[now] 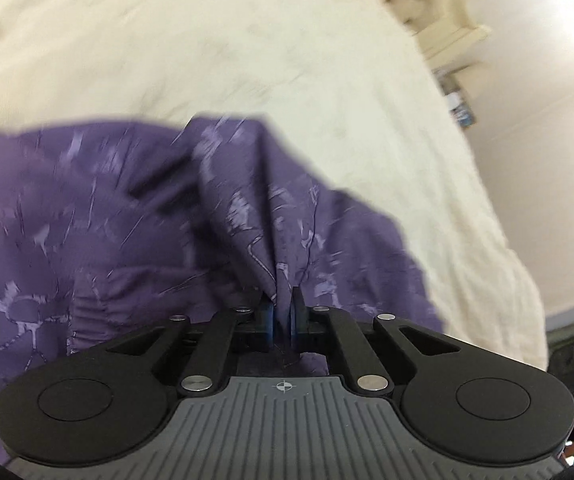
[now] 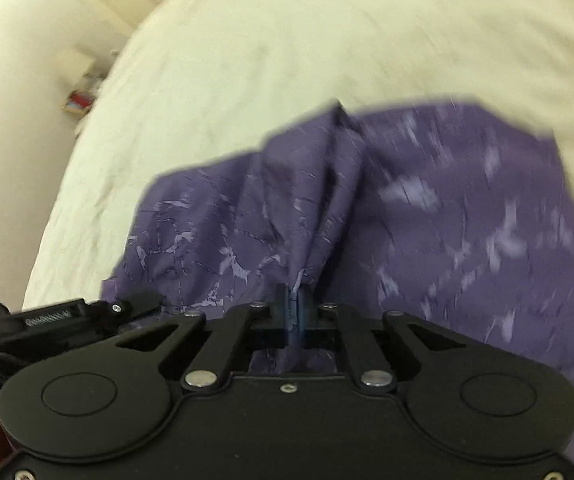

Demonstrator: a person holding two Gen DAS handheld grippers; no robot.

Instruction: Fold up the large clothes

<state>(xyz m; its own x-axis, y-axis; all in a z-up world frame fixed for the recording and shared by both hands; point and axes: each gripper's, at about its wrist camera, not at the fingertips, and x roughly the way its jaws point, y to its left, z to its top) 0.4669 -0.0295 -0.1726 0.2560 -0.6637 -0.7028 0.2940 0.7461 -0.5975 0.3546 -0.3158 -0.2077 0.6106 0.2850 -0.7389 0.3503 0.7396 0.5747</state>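
1. Your left tool (image 1: 282,304) points steeply downward, its two black fingers (image 1: 265,312) drawn almost together, blue pads facing each other.
2. A gathered ridge of the purple garment (image 1: 127,216) is pinched between those pads.
3. Your right tool (image 2: 293,300) is tilted downward at about the same angle, jaws fully closed.
4. Its pads clamp a bunched fold of the same garment, which rises from the fingertips.
5. Both views are blurred.
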